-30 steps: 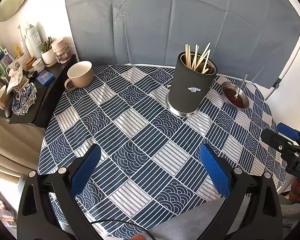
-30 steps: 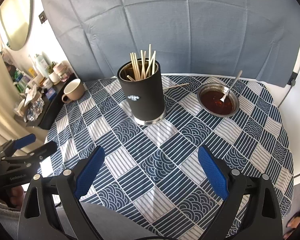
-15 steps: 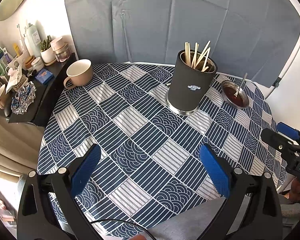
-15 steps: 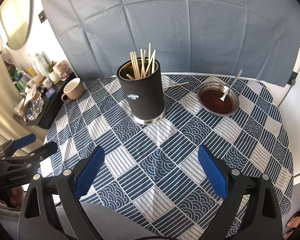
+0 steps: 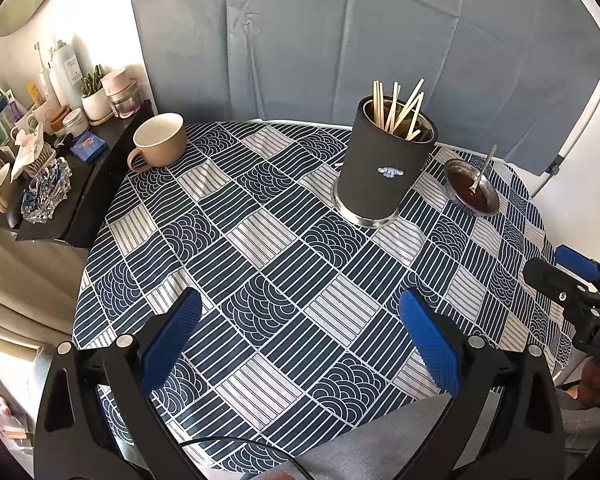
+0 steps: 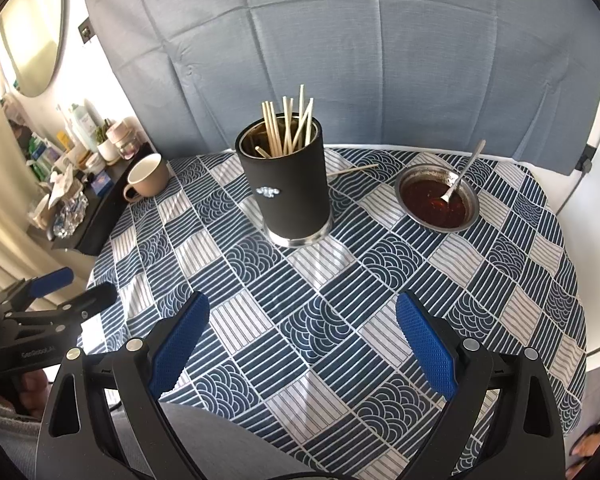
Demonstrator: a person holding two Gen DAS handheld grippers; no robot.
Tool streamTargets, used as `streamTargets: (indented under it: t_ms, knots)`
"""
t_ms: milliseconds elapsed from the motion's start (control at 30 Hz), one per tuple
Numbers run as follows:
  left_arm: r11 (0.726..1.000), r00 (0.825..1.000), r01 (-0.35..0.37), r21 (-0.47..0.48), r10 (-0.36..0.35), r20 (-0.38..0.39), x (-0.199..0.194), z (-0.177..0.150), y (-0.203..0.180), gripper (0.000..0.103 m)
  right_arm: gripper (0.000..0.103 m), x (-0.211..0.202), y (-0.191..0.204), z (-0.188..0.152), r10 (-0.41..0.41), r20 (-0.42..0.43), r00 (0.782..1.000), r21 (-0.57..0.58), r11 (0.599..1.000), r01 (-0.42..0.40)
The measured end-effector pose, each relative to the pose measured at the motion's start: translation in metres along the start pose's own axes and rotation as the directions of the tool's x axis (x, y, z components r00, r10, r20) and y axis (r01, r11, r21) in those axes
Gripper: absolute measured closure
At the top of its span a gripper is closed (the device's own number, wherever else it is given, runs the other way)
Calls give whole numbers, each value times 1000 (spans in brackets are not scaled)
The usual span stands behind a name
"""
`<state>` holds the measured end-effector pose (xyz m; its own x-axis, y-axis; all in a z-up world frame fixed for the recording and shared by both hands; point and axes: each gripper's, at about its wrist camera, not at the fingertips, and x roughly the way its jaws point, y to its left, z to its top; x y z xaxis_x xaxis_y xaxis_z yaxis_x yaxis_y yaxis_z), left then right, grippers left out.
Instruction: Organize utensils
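Both grippers hang over the near edge of a round table (image 6: 540, 280) dressed in a navy-and-white patterned cloth, and neither holds anything. The left gripper (image 5: 300, 332) has its blue-padded jaws spread wide apart above the cloth, and the right gripper (image 6: 302, 330) is spread just as wide beside it. Toward the far side stands a tall black utensil holder (image 6: 286, 188) with a metal base, upright, and a bundle of pale wooden chopsticks (image 6: 288, 124) pokes out of its top at loose angles. One stray chopstick (image 6: 354, 169) lies flat on the cloth just behind the holder, its left end hidden by it. To the right of the holder sits a small metal bowl (image 6: 436, 196) of dark red sauce, with a metal spoon (image 6: 462, 172) leaning in it, handle resting on the far rim. A beige mug (image 5: 160, 142) stands at the table's far left edge, next to a cluttered dark shelf (image 5: 80, 184).
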<state>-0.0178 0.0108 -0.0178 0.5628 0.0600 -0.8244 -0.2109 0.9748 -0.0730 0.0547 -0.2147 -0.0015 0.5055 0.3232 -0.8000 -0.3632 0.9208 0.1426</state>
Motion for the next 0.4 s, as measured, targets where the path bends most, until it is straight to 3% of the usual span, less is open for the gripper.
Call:
streamTargets:
  t_ms: [400]
  knots:
    - [1000,1000,-3,3,3,-4,1,0,1,6,13,1,0,-1,1,-2,1000,-3,1000,-1]
